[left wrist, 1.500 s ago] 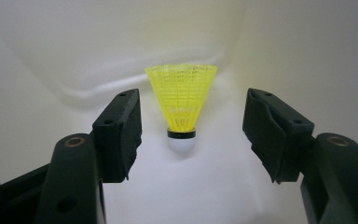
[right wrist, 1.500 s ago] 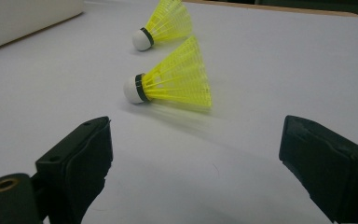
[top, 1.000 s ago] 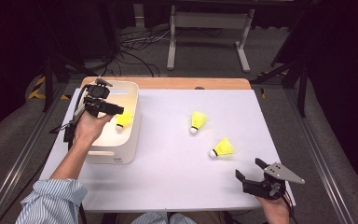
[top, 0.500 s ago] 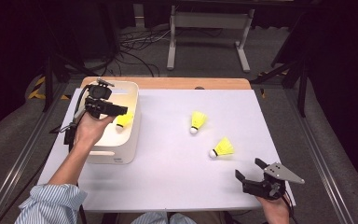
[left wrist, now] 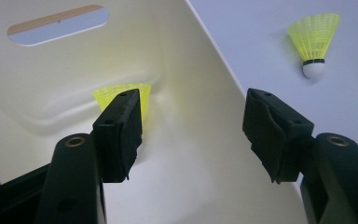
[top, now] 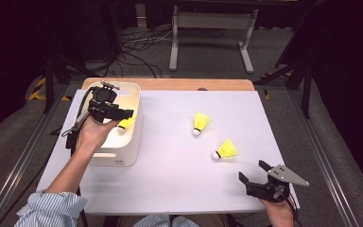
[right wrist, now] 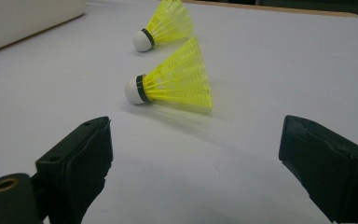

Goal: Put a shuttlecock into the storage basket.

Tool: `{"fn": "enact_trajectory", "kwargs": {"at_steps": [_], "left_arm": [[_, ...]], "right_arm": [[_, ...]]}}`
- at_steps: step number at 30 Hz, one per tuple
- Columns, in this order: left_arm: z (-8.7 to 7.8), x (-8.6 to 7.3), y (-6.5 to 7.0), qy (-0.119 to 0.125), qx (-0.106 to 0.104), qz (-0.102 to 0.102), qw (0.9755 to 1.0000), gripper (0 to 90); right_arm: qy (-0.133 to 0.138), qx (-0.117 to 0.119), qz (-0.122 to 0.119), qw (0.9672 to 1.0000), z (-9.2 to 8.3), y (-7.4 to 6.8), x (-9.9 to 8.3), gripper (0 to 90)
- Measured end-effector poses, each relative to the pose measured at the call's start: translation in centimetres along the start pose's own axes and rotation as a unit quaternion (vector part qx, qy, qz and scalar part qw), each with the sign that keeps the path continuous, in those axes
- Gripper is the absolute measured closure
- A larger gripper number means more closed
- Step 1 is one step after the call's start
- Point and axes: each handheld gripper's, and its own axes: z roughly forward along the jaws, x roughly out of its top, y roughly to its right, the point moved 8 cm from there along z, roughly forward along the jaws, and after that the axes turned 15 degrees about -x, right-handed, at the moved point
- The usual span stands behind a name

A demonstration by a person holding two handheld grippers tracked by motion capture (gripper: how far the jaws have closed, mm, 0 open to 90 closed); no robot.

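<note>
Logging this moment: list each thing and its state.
Left gripper: jaws open, just been closing, nothing between them, over the bin.
Right gripper: jaws open, empty.
White bin: upright, one yellow shuttlecock inside.
Two shuttlecocks: lying on the table.

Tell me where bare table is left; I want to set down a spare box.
Free: the table between bin and right gripper, and the far strip behind the shuttlecocks. Crowded: mid-right, where both shuttlecocks lie, and the left edge, where the left gripper hangs over the bin.
</note>
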Motion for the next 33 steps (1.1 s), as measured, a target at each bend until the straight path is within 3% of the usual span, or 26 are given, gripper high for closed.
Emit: {"fn": "enact_trajectory", "kwargs": {"at_steps": [17,33], "left_arm": [[0.3,0.2,2.8,-0.003,-0.019,0.039,0.999,38.7],[1.4,0.3,5.1,-0.005,-0.045,0.056,0.9974,38.4]], "right_arm": [[0.0,0.001,0.0,1.0,0.0,0.0,0.0,10.1],[0.0,-0.002,0.004,1.0,0.0,0.1,0.0,10.1]]}}
